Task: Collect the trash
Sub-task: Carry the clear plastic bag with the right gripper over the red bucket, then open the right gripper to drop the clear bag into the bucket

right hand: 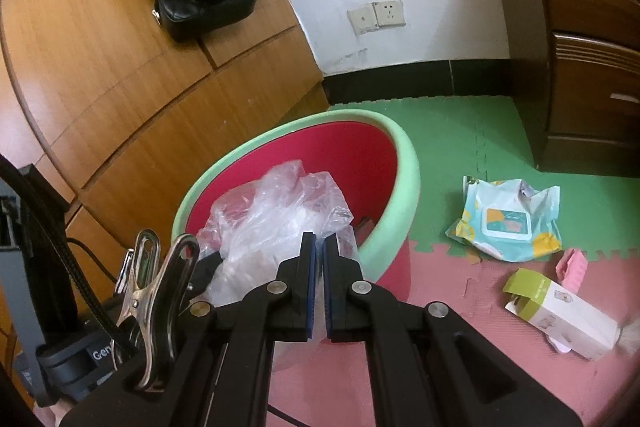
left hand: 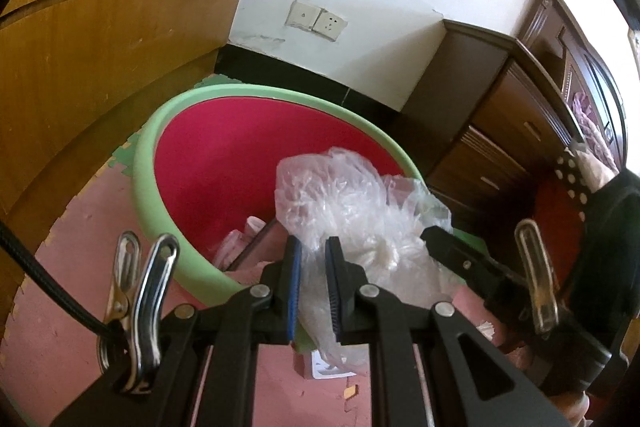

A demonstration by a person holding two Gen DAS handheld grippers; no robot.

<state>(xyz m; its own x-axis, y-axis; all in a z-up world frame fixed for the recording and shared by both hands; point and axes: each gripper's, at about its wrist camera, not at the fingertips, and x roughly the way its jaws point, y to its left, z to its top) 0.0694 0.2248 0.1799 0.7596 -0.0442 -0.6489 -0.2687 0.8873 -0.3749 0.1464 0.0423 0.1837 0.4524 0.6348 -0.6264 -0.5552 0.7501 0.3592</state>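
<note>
A crumpled clear plastic bag (left hand: 344,203) hangs over the near side of a round basin with a green rim (left hand: 160,131) and a red inside. My left gripper (left hand: 313,243) is shut on the bag's lower part, film pinched between its blue pads. My right gripper (right hand: 319,239) is shut on the same bag (right hand: 276,219), above the basin's (right hand: 404,155) near edge. In the left wrist view the right gripper (left hand: 430,235) bites the bag from the right. Some pink and white scraps (left hand: 248,239) lie in the basin.
On the foam floor mats to the right lie a wet-wipes pack (right hand: 506,223), a green and white carton (right hand: 560,315) and a pink scrap (right hand: 572,267). A wooden cabinet (right hand: 120,67) stands left of the basin, dark drawers (right hand: 592,67) to the right.
</note>
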